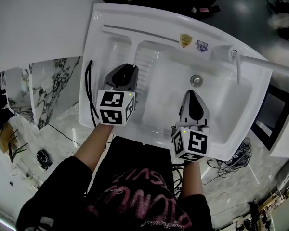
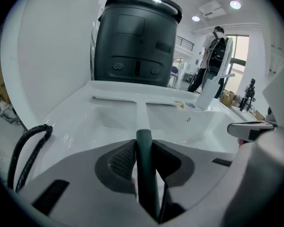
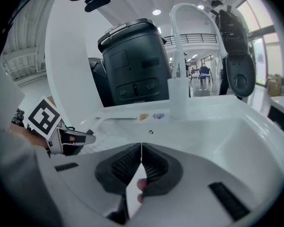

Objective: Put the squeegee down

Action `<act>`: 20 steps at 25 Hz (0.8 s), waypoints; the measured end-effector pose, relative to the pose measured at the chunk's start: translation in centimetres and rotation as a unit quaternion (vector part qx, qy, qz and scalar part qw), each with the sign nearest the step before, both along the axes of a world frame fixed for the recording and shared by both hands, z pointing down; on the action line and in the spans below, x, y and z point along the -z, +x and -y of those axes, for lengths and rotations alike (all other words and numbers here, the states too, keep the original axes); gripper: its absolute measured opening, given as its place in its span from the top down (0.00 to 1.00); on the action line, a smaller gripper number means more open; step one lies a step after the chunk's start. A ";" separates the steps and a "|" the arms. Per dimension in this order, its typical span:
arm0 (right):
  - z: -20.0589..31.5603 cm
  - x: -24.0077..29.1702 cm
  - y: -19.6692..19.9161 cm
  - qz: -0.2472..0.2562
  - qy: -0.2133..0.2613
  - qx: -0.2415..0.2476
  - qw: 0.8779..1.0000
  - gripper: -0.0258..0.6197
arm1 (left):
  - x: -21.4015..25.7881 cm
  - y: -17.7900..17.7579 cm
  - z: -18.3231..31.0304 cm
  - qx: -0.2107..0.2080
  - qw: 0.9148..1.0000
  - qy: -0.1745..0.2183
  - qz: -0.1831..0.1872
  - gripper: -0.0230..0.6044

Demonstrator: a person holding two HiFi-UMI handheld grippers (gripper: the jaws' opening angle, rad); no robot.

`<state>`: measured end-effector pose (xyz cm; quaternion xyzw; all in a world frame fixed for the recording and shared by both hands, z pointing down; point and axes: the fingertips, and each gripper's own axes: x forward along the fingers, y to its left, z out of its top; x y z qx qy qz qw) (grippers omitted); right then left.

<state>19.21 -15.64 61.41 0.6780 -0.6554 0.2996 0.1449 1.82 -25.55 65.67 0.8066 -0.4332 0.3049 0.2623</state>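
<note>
Marble-veined flooring (image 1: 62, 129) surrounds a white washbasin (image 1: 90, 52) seen from above, with a faucet (image 1: 238, 64) at its right rim and a drain (image 1: 196, 80) near the middle of the bowl.

My left gripper (image 1: 130, 67) (image 2: 144, 148) sits over the left half of the bowl. Its jaws are clamped on the dark grip end of the squeegee (image 1: 135, 52) (image 2: 141, 115). The pale shaft runs from the jaws straight to the back rim. There the long blade lies crosswise along the back ledge, toward the back left corner. Whether the blade bears on the ledge or hangs just clear of it I cannot judge from these views.

A black cable (image 1: 89, 95) (image 2: 26, 150) drapes over the left rim, just beside my left gripper.

My right gripper (image 1: 191, 93) (image 3: 141, 148) hovers over the front right part of the bowl, near the drain and well apart from the squeegee. Its jaws are closed tip to tip with nothing between them.

Two small stickers (image 1: 185, 40) sit on the back ledge, just right of the blade's end. Behind the back rim stands a dark bin-like unit (image 2: 135, 41).
</note>
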 end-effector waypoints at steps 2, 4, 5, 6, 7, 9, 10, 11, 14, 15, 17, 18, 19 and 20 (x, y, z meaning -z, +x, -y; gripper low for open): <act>-0.1 -0.1 0.0 0.001 -0.001 0.000 1.000 0.93 | -0.1 0.1 0.0 0.000 1.000 -0.001 -0.001 0.81; -0.1 -0.1 0.0 0.000 -0.001 0.000 1.000 0.93 | -0.1 0.2 0.0 0.000 1.000 -0.002 0.000 0.81; -0.1 0.0 -0.1 0.000 -0.001 0.001 1.000 0.93 | -0.1 0.1 0.0 0.000 1.000 -0.002 0.000 0.81; -0.1 0.0 -0.1 0.000 0.000 0.001 1.000 0.93 | -0.1 0.1 0.0 0.000 1.000 -0.002 0.000 0.81; -0.1 0.1 -0.2 0.000 0.001 0.002 1.000 0.93 | -0.1 0.1 0.0 0.000 1.000 -0.002 0.000 0.81; -0.1 0.2 -0.2 -0.001 0.001 0.002 1.000 0.93 | 0.0 0.1 0.0 -0.001 1.000 -0.001 -0.001 0.81; -0.1 0.2 -0.2 -0.002 0.000 0.002 1.000 0.93 | 0.1 0.2 0.0 -0.002 1.000 0.000 -0.004 0.81; -0.2 0.1 -0.2 -0.003 -0.002 0.002 1.000 0.93 | 0.1 0.3 0.0 -0.004 1.000 0.000 -0.006 0.81; -0.4 0.1 -0.2 -0.006 -0.004 0.003 1.000 0.93 | 0.1 0.4 -0.1 -0.007 1.000 -0.002 -0.012 0.78; -0.4 0.2 -0.3 -0.007 -0.003 0.003 1.000 0.93 | 0.2 0.4 -0.1 -0.008 1.000 -0.001 -0.012 0.77; -0.5 0.3 -0.3 -0.008 0.000 0.004 1.000 0.93 | 0.4 0.4 -0.1 -0.008 1.000 0.002 -0.012 0.76; -0.5 0.4 -0.3 -0.009 0.000 0.004 1.000 0.93 | 0.5 0.4 -0.1 -0.008 1.000 0.004 -0.013 0.76; -0.6 0.4 -0.3 -0.010 0.001 0.004 1.000 0.93 | 0.6 0.3 -0.2 -0.007 1.000 0.005 -0.013 0.76; -0.6 0.5 -0.3 -0.010 0.002 0.003 1.000 0.93 | 0.7 0.3 -0.1 -0.007 1.000 0.006 -0.013 0.76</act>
